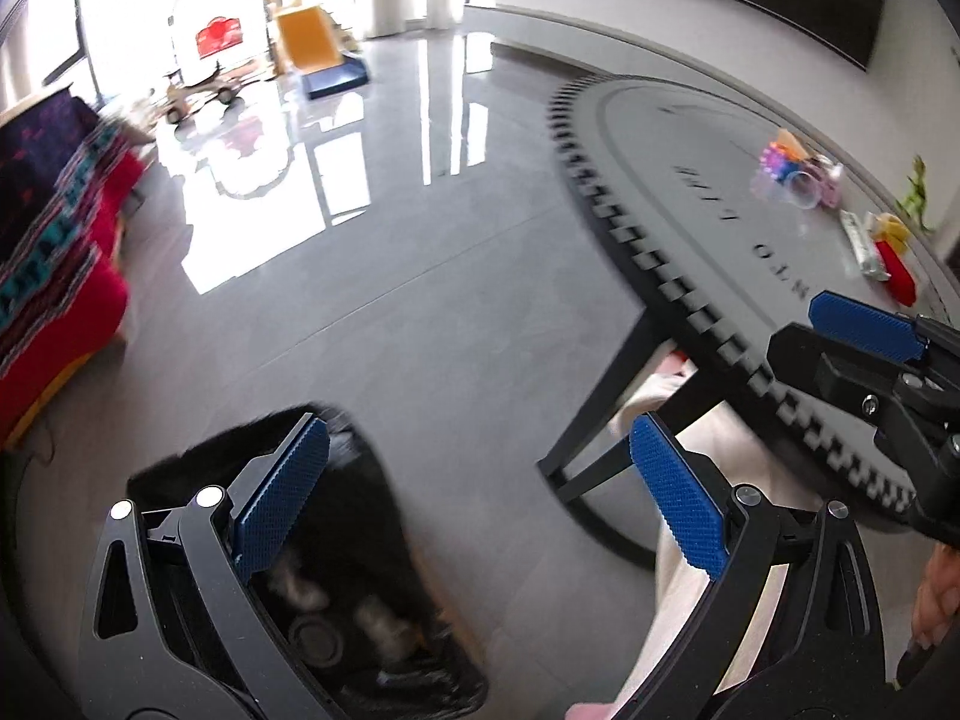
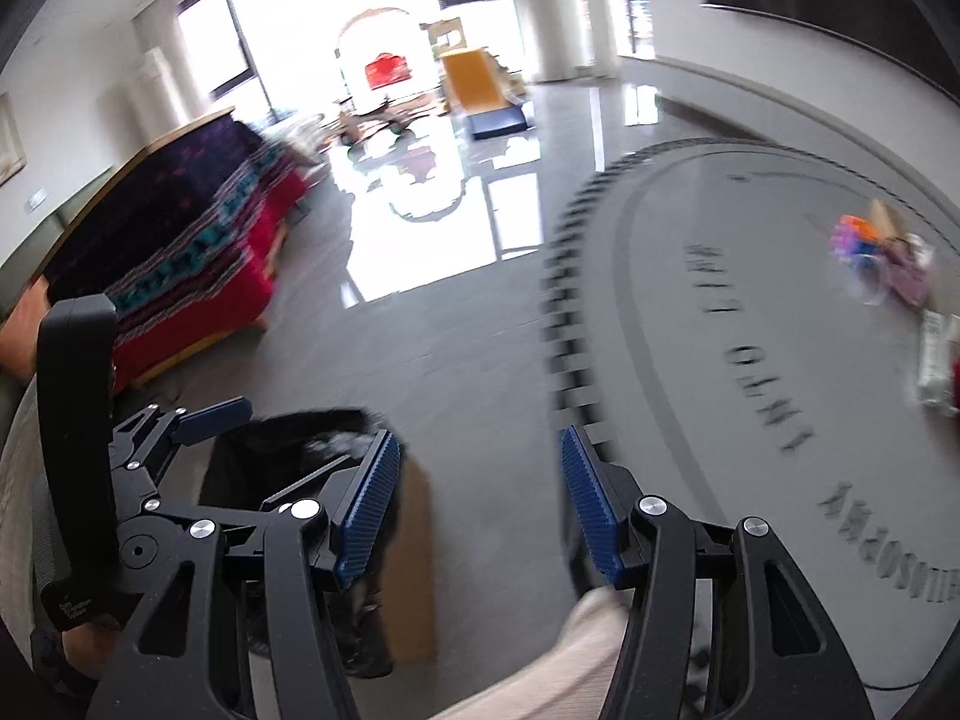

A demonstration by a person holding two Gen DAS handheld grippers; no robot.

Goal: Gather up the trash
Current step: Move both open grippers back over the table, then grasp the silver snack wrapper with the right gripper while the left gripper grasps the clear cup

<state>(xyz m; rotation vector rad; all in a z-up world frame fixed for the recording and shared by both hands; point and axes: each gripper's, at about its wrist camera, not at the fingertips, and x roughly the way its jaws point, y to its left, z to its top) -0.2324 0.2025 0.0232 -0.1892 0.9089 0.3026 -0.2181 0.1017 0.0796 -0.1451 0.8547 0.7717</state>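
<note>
Left wrist view: left gripper (image 1: 480, 468) jaws wide apart, empty, angled down over the floor; trash bin (image 1: 336, 588) at 7 o'clock. Right gripper (image 2: 480, 504) likewise apart, empty, beside the round table (image 2: 750, 360) at 3 o'clock.

Both grippers (image 1: 480, 468) (image 2: 480, 504) are black frames with silver screws, blue ribbed pads (image 1: 282, 492); cream trousers (image 1: 708, 576)

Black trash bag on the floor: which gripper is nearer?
Left. The left gripper hangs right over the black trash bag; the right gripper sits off to its side, by the round table.
</note>
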